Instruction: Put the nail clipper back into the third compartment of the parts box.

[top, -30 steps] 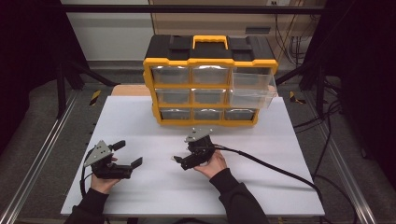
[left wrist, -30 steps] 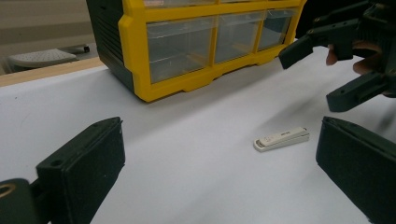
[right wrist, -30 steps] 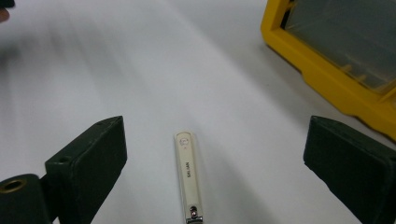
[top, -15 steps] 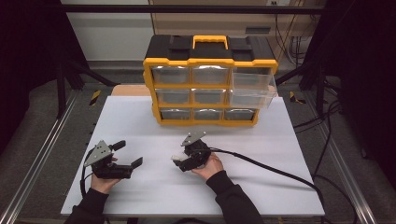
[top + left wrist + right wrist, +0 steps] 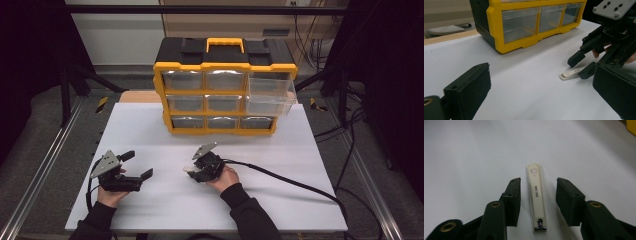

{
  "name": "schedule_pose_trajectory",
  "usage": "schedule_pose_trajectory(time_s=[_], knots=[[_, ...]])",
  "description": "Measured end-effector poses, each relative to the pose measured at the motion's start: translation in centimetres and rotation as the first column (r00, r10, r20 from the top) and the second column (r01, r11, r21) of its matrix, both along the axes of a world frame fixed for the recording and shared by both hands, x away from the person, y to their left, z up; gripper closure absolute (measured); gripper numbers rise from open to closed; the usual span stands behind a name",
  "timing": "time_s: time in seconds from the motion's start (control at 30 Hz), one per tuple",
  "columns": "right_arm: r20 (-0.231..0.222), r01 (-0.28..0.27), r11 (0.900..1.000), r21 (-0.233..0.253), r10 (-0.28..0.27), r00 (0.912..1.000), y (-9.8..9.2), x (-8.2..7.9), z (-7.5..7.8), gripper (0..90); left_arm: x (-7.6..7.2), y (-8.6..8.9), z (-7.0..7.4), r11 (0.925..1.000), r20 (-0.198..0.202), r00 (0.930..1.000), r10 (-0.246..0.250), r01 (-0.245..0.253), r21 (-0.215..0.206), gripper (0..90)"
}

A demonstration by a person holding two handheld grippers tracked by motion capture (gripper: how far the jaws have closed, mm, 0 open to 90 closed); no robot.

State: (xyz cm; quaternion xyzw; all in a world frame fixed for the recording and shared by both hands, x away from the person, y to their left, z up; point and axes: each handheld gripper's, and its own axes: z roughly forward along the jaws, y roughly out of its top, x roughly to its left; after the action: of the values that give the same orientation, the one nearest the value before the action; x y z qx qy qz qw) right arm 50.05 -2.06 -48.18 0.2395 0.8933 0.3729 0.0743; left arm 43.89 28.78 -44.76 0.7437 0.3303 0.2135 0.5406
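Nail clipper [image 5: 536,197] lies flat on the white surface [image 5: 300,200], in front of the yellow drawer cabinet [image 5: 225,95] and well apart from it. Your right tongs [image 5: 537,202] stand open around it: one jaw is on each side of the clipper, and neither jaw touches it, as the right gripper view shows. The long axis of the clipper runs along the direction of the jaws, with the metal pivot end toward your hand and the rounded end pointing away. So the jaws face the two long edges, which is the good way to take it, I think.

Your left tongs [image 5: 137,170] are also wide open and hold nothing. They rest on the surface to the left of the clipper, and well apart from it, so the right hand [image 5: 227,177] is clearly the nearer one. In the left gripper view the clipper [image 5: 571,73] shows as a pale strip under the tips of the right tongs [image 5: 584,65].

One drawer [image 5: 270,95] at the right side of the cabinet is pulled out. The clipper is thin and low, so you probably need the jaws right down at the surface before you close them, otherwise they may slip over it.
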Motion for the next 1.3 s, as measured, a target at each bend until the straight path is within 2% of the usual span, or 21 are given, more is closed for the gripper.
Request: schedule_pose_trajectory(time_s=[0.07, 0.33, 0.6, 0.77, 0.9, 1.03, 1.07, 1.2, 1.3], knots=[[0.0, -0.005, 1.0, -0.005, 0.005, 1.0, 0.02, 0.02, -0.09, 62.4, 0.0, 0.01, 0.01, 1.0, 0.001, 1.0, 0.0, 0.0, 0.0, 1.6], [-0.001, -0.012, 1.0, -0.021, 0.012, 0.9999, 0.0, -0.03, -0.07, 70.8, 0.0, -0.02, 0.01, 1.0, 0.001, 1.0, -0.001, 0.001, 0.003, 1.7], [0.012, -0.029, 0.999, -0.028, 0.029, 0.9995, 0.0, -0.2, -0.09, 75.4, -0.02, 0.06, 0.08, 1.0, 0.004, 1.0, 0.002, -0.002, 0.001, 1.9], [0.017, -0.027, 0.999, -0.028, 0.027, 0.9995, 0.02, -0.34, -0.12, 76.6, 0.02, 0.02, 0.04, 1.0, 0.003, 1.0, -0.004, 0.004, -0.005, 2.1], [-0.005, -0.033, 0.999, -0.024, 0.033, 0.9994, -0.06, -0.04, -0.06, 77.1, 0.21, 0.01, -0.04, 1.0, -0.006, 1.0, -0.002, 0.002, -0.002, 2.0], [0.015, -0.032, 0.999, -0.028, 0.032, 0.9994, -0.01, -0.26, -0.11, 77.4, 0.16, -0.08, 0.02, 1.0, 0.005, 1.0, -0.005, 0.005, 0.003, 2.1], [0.0, -0.024, 0.999, -0.026, 0.024, 0.9997, -0.03, -0.23, -0.07, 77.5, 0.24, -0.12, -0.07, 1.0, -0.006, 1.0, -0.005, 0.005, 0.006, 2.0], [-0.001, -0.023, 0.999, -0.026, 0.023, 0.9997, -0.03, -0.23, -0.06, 77.5, 0.16, -0.13, 0.0, 1.0, 0.002, 1.0, -0.008, 0.008, 0.006, 2.1], [-0.009, -0.018, 1.0, -0.021, 0.017, 0.9998, -0.05, -0.15, -0.04, 77.5, 0.2, -0.1, -0.06, 1.0, -0.006, 1.0, -0.004, 0.004, 0.007, 2.1]])
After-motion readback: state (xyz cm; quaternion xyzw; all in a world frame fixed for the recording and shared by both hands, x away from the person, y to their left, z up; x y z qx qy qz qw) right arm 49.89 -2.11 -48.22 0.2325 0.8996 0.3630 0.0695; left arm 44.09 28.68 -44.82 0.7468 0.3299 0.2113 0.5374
